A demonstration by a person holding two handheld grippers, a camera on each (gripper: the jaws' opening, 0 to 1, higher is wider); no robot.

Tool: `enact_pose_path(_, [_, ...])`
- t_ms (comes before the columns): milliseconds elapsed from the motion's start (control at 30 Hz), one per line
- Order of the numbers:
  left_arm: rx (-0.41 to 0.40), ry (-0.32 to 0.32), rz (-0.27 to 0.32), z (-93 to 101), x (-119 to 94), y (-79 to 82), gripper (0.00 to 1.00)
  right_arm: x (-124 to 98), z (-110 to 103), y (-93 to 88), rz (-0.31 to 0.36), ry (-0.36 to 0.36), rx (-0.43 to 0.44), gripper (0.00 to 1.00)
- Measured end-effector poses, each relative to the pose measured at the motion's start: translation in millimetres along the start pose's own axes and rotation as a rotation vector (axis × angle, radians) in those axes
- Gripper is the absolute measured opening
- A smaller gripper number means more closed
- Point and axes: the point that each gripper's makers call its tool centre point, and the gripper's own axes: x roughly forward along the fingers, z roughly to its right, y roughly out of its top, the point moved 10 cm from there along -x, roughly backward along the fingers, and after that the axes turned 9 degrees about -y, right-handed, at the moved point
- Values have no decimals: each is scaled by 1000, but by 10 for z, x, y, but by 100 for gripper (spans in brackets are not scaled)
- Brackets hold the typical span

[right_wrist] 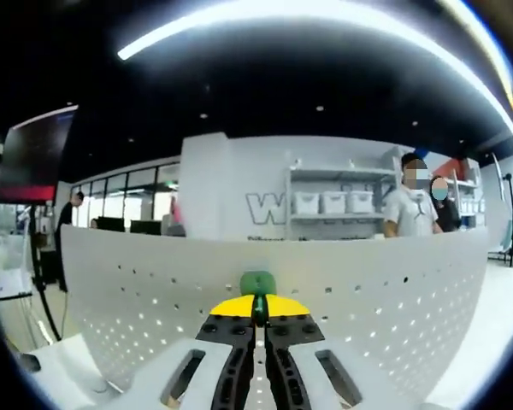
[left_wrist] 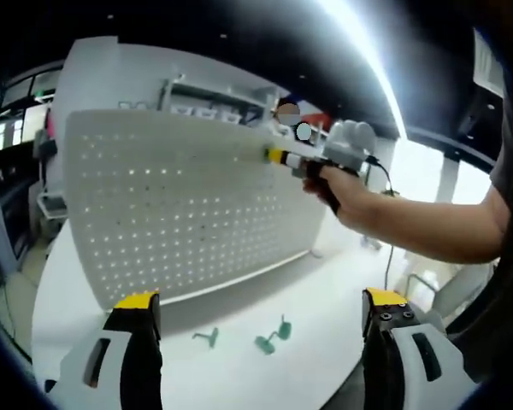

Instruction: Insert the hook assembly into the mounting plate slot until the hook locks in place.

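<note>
A white pegboard mounting plate (left_wrist: pixel 188 213) stands upright on the white table (left_wrist: pixel 325 282). Two green hooks lie on the table in front of it, one (left_wrist: pixel 207 337) to the left of the other (left_wrist: pixel 274 339). My left gripper (left_wrist: pixel 261 301) is wide open above them with nothing between its yellow-tipped jaws. A hand holds my right gripper (left_wrist: pixel 278 156) at the plate's upper right edge. In the right gripper view, that gripper (right_wrist: pixel 258 309) is shut on a green hook (right_wrist: pixel 257 284), right up against the perforated plate (right_wrist: pixel 385 290).
Behind the plate stands a white shelf unit with bins (right_wrist: pixel 333 202). Two people (right_wrist: pixel 410 209) stand at the back right and another person (right_wrist: pixel 68 213) at the far left. A dark monitor (right_wrist: pixel 34 154) hangs at the upper left. The person's forearm (left_wrist: pixel 436 226) reaches across the right side.
</note>
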Motion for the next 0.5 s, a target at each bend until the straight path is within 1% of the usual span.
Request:
enact_pose_path(300, [-4, 2, -4, -2, 20, -12, 99, -38, -36, -25, 0, -14, 6, 0])
enact_pose_path(367, [-5, 2, -4, 2, 20, -14, 99, -28, -34, -62, -17, -13, 13, 0])
enact_pose_path(500, [-4, 5, -4, -2, 7, -16, 98, -9, -47, -70, -24, -16, 19, 0])
